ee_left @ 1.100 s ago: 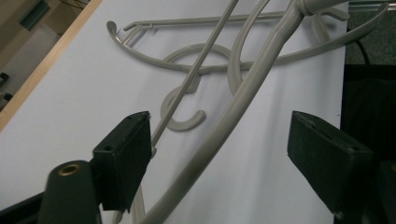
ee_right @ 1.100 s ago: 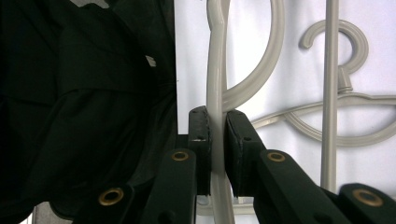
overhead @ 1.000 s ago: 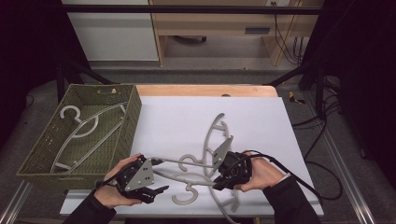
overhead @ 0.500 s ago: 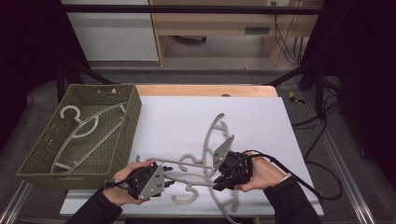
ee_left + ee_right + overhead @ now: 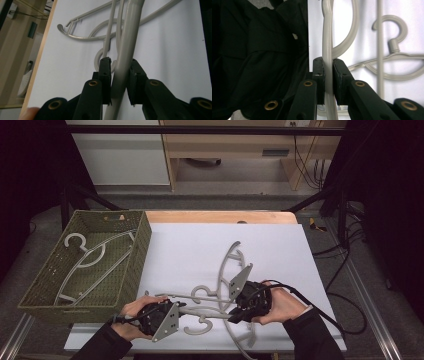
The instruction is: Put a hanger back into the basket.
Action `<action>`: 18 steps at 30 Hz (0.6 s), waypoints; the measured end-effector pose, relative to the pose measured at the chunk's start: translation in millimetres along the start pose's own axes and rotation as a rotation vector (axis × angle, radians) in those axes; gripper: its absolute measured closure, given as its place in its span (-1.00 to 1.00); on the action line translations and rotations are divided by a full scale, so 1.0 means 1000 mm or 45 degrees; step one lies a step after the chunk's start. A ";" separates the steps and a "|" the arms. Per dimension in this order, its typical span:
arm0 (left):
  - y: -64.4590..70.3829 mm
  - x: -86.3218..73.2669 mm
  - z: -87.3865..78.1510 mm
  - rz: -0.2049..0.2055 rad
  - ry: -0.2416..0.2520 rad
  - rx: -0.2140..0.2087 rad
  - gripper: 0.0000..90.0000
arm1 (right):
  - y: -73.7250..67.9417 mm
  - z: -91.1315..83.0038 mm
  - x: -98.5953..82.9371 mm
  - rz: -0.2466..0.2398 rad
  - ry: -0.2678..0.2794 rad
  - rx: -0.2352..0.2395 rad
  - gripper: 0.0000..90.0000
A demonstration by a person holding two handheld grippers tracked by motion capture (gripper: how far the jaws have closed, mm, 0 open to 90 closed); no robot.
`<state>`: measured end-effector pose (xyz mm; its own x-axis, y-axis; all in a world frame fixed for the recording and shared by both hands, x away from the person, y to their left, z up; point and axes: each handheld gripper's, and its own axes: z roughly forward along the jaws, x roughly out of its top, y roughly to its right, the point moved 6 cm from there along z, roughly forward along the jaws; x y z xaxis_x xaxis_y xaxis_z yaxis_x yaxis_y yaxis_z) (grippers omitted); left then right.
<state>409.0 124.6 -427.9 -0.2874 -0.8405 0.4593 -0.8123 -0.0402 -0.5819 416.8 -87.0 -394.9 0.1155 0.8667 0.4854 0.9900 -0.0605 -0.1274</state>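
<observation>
Several grey plastic hangers (image 5: 229, 266) lie tangled on the white tabletop (image 5: 200, 245). My left gripper (image 5: 181, 307) is at the tangle's left end, near the front edge. In the left gripper view its jaws (image 5: 119, 72) are shut on a thick grey hanger arm (image 5: 130, 30) that runs away from me. My right gripper (image 5: 235, 316) is at the tangle's right side. The right gripper view has its jaws (image 5: 328, 67) clamped on a thin hanger arm (image 5: 327, 30), with another hanger's hook (image 5: 395, 25) beyond it.
An olive woven basket (image 5: 144, 236) stands at the table's left with one grey hanger (image 5: 90, 257) lying inside. A wooden strip (image 5: 215, 217) edges the far side of the table. A black cable (image 5: 305, 302) trails from the right gripper.
My left gripper has moved right, from beside the basket's front corner to the tangle, and now has a hanger arm between its jaws. The right gripper has stayed put.
</observation>
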 end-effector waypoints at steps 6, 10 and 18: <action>0.001 0.003 -0.005 0.022 0.021 0.000 0.75 | 0.000 -0.006 0.001 -0.007 0.034 -0.033 0.78; 0.000 0.006 -0.010 0.001 0.036 -0.011 0.77 | 0.002 -0.011 0.001 -0.017 0.072 -0.082 0.73; -0.003 0.010 -0.014 -0.146 0.062 -0.037 0.77 | 0.008 -0.021 0.002 0.007 0.144 -0.219 0.52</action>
<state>402.0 124.1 -412.1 -0.2155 -0.8039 0.5544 -0.8552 -0.1186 -0.5045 427.1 -96.2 -377.1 0.1199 0.8054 0.5805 0.9874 -0.1575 0.0146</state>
